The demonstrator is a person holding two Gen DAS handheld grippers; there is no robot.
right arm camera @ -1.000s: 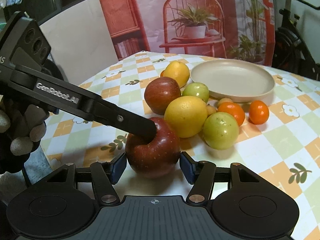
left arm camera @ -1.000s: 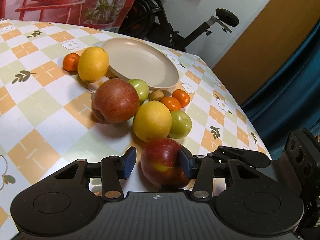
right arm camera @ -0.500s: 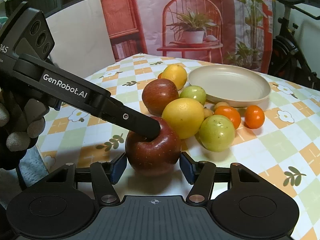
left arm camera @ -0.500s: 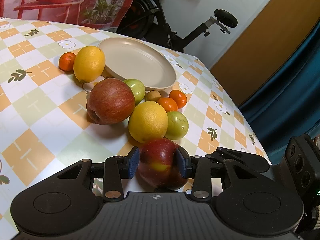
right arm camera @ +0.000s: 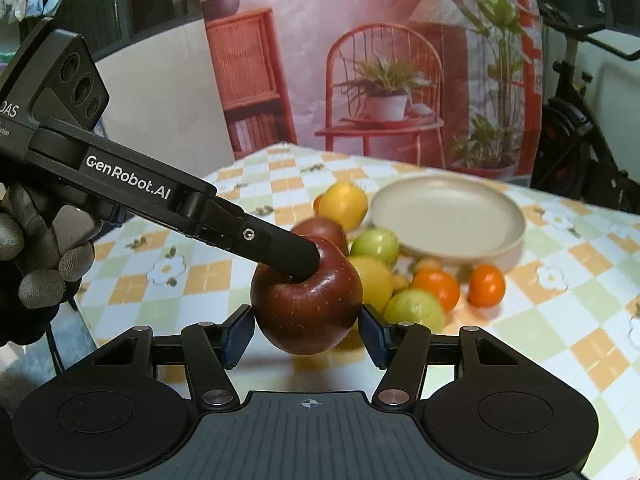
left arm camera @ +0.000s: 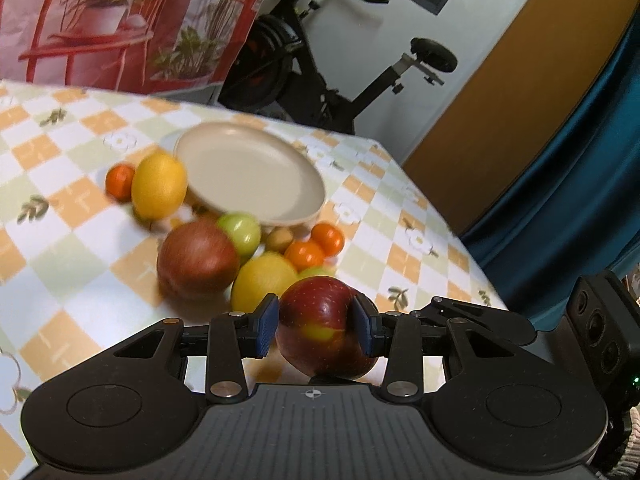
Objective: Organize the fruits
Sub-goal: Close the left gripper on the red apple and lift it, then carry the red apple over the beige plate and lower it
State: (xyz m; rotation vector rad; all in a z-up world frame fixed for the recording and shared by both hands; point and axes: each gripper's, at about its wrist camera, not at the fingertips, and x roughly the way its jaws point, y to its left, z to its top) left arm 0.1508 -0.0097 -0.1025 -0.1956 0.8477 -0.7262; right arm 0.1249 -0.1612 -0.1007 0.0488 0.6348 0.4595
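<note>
Red apple (left arm camera: 324, 326) was clamped in the left gripper (left arm camera: 316, 324); the right gripper (right arm camera: 306, 332) flanked it, pads apart. Beige plate (left arm camera: 256, 176) lay far-left beyond.

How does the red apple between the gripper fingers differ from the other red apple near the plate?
The held apple is clamped in the left hand-held gripper and appears lifted; the other apple lies on the table against a yellow fruit. The held apple is darker with a yellow patch; the other looks paler and blurred. Both are round and red.
</note>
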